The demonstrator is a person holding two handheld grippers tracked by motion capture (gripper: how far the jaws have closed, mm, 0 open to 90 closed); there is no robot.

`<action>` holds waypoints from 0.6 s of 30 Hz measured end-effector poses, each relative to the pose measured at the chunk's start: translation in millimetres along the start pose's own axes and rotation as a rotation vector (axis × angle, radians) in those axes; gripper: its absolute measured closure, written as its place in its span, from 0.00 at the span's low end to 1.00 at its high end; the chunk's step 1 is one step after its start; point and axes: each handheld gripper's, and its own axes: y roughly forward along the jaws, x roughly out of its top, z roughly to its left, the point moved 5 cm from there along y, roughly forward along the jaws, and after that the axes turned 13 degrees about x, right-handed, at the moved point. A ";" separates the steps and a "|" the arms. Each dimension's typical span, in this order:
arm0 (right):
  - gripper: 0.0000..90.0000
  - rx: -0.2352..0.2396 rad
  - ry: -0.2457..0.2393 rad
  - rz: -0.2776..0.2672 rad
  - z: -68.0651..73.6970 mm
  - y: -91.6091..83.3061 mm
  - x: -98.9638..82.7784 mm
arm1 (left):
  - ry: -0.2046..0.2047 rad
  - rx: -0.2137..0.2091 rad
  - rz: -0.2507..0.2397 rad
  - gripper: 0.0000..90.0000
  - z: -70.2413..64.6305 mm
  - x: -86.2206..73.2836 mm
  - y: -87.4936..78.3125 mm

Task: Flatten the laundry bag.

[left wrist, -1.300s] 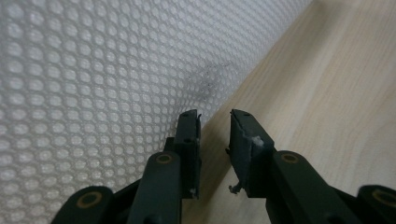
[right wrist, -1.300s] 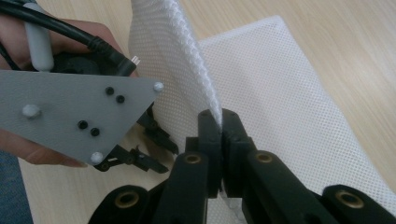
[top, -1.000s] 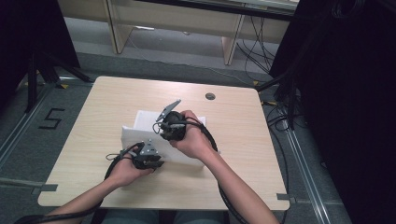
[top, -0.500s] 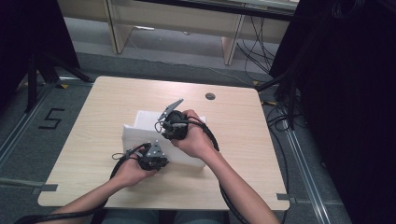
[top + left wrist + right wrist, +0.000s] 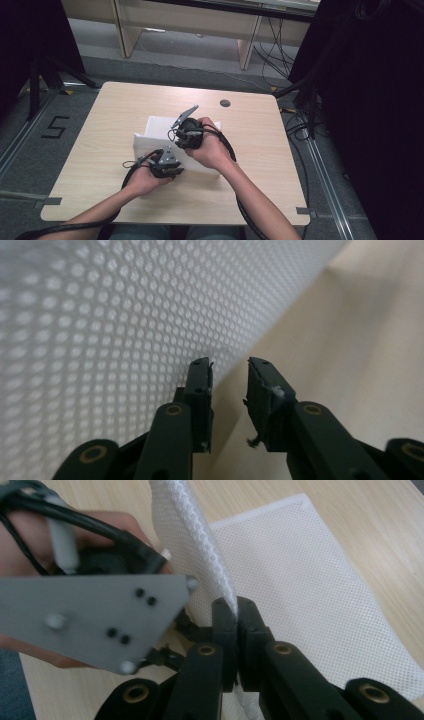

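A white mesh bag (image 5: 155, 132) of fine, evenly perforated net lies near the middle of a pale wood-grain table (image 5: 100, 130), part of it flat and part lifted into a standing fold. The right gripper (image 5: 236, 611) has its black jaws closed tight on the rounded edge of that raised fold, which curves up and away from the jaws like a soft ridge; this view also brings out the flat rectangular spread of the bag on the wood and the left gripper's grey three-cornered plate close in front. The left gripper (image 5: 229, 365) holds its jaws a little apart with nothing between them, the mesh wall just beside one jaw and bare table beyond. From above, both hands sit close together over the bag, and a small dark round disc (image 5: 225, 103) lies apart near the far edge.
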 end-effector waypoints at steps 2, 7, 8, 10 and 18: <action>0.99 0.007 0.000 0.002 1.6 -0.6 -2.1 | 0.001 -0.018 0.011 0.76 -0.4 -5.7 -12.5; 0.99 0.009 -0.008 0.010 7.7 2.9 -7.9 | -0.017 -0.010 0.010 0.75 12.4 -22.6 -47.2; 0.99 0.008 -0.017 0.013 8.8 4.2 -9.4 | -0.031 0.003 0.011 0.75 17.7 -28.0 -56.9; 0.99 0.020 -0.022 0.021 12.9 7.0 -13.0 | -0.064 0.030 0.011 0.75 28.6 -38.6 -72.6; 0.99 0.042 -0.010 0.028 24.0 18.7 -29.8 | -0.167 0.106 -0.005 0.73 51.4 -65.8 -105.9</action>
